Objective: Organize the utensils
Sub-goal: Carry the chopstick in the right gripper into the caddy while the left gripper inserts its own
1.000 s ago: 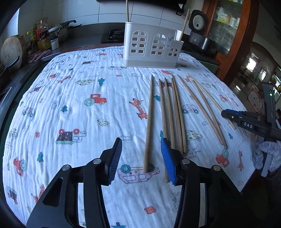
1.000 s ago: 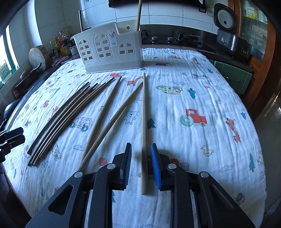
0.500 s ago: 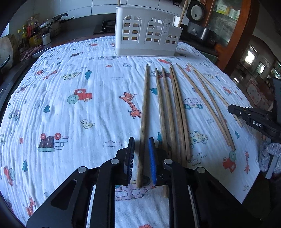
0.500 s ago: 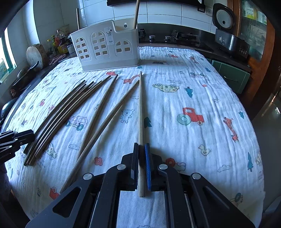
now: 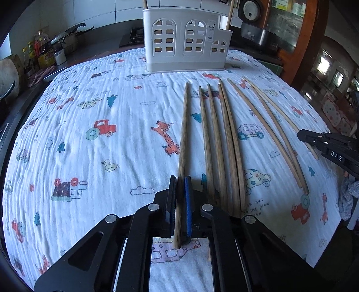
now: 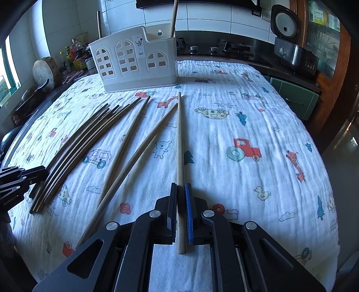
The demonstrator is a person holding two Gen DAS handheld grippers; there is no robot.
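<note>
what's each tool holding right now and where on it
Left tool clamps the leftmost chopstick near its thick end; right tool clamps the rightmost chopstick likewise.

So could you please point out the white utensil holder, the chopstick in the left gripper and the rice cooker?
white utensil holder (image 5: 187,42): left wrist view, front wall.
chopstick in the left gripper (image 5: 183,139): left wrist view, mid shaft.
rice cooker (image 6: 291,52): right wrist view, body.

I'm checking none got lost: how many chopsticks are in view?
10. One chopstick in the left claw, one in the right claw, six loose between them on the cloth, two upright in the holder; it may hide more.
</note>
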